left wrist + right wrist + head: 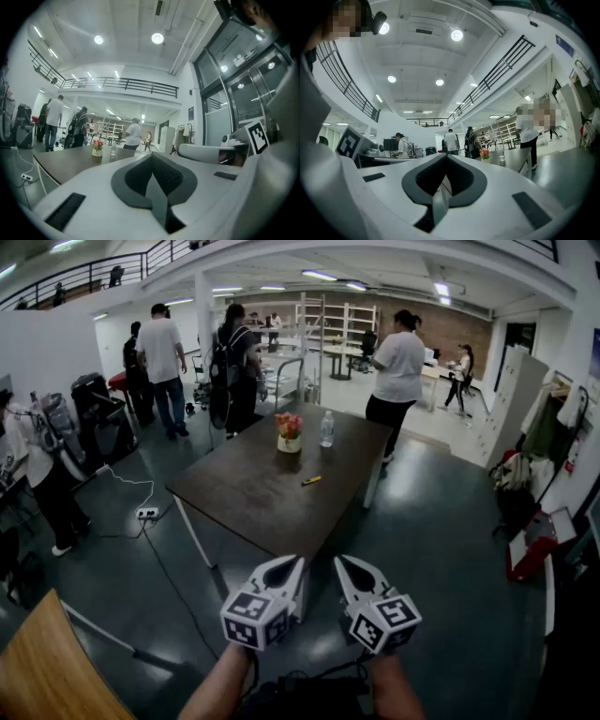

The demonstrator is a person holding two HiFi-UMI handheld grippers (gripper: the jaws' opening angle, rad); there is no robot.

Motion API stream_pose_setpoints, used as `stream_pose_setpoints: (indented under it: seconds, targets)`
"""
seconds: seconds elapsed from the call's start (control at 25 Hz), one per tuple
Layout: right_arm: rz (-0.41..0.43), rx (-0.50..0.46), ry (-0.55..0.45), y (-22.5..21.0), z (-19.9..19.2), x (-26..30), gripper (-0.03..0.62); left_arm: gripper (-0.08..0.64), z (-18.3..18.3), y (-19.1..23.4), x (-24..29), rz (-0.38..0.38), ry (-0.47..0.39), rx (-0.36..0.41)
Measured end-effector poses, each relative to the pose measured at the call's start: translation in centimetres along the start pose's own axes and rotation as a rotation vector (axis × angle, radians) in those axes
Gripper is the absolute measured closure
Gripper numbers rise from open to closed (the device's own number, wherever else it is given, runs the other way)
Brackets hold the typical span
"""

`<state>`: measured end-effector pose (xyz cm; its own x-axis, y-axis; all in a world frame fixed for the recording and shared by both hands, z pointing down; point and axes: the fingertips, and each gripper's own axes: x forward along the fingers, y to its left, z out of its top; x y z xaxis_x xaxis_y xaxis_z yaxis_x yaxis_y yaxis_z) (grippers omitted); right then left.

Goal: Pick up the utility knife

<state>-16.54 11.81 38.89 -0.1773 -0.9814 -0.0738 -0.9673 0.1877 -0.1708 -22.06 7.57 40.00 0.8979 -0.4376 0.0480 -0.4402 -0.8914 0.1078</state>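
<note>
On the dark table (234,498), the utility knife (311,481) lies as a yellow sliver, too small to show detail; bare tabletop surrounds it, the flower pot (289,432) and bottle (327,429) well beyond; left gripper (294,563) and right gripper (341,563), both clenched empty, cover the near corner.

Ahead of you stands a dark table (246,498) bearing a small pot of flowers (289,431) with a water bottle (327,429) near it; a power strip (147,513) lies on the floor (441,549) to its left.
</note>
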Motion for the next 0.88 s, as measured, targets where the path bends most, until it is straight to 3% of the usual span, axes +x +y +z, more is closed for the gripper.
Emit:
stream_pose_setpoints:
  seconds: [0.48, 0.88]
  targets:
    - [0.006, 0.018, 0.004, -2.4, -0.1, -0.7, 0.583, 0.554, -0.5, -1.4, 2.2, -0.004, 0.01, -0.002]
    - [-0.03, 0.035, 0.029, -7.6, -0.9, -2.5, 0.583, 0.554, -1.8, -3.0, 6.1, 0.003, 0.035, -0.011]
